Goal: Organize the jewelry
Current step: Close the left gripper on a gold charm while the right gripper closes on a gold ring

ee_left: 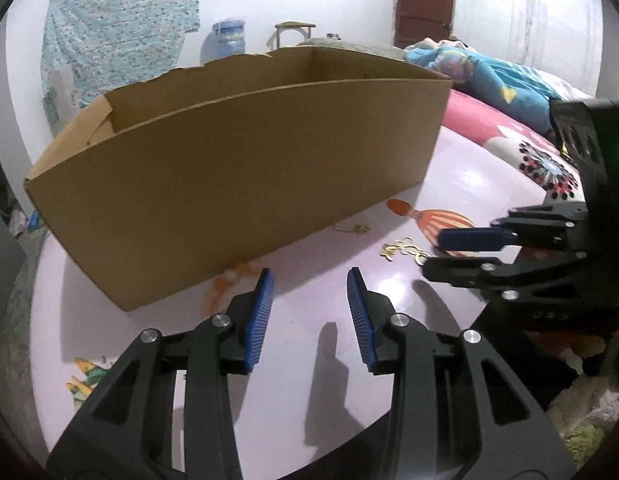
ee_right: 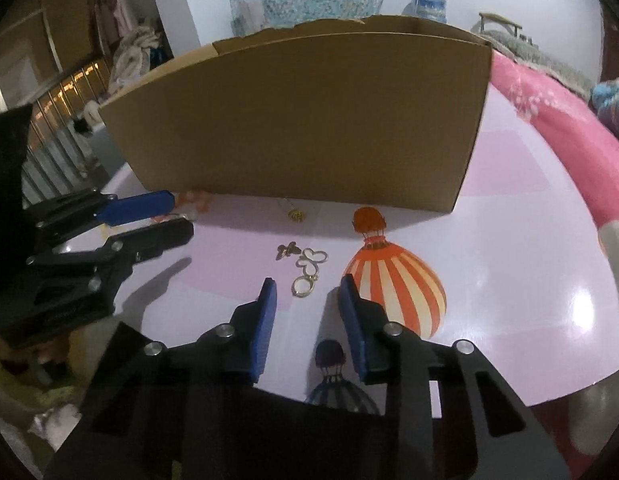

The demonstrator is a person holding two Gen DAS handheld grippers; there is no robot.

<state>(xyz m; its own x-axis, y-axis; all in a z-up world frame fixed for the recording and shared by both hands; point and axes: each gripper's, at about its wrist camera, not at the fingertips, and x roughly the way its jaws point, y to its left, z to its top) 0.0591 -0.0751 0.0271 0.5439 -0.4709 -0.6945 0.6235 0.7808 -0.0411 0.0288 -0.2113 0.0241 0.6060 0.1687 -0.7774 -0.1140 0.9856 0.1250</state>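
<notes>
Gold jewelry lies on the lavender table (ee_right: 509,264) in front of an open cardboard box (ee_right: 301,120): a small butterfly charm (ee_right: 286,250), a butterfly-outline piece (ee_right: 311,260) linked to a ring (ee_right: 303,286), and a thin chain with a pendant (ee_right: 296,214) close to the box. My right gripper (ee_right: 307,282) is open, its blue pads on either side of the ring without pressing it. The left gripper (ee_left: 310,276) is open over bare table, nothing between its pads. In the left wrist view the gold pieces (ee_left: 401,249) lie beside the right gripper (ee_left: 433,254).
The box (ee_left: 237,168) fills the far side of the table. An orange beaded item (ee_left: 229,280) lies at its near left corner. Balloon pictures (ee_right: 393,288) are printed on the tabletop. A pink and blue bed (ee_left: 509,92) stands behind on the right.
</notes>
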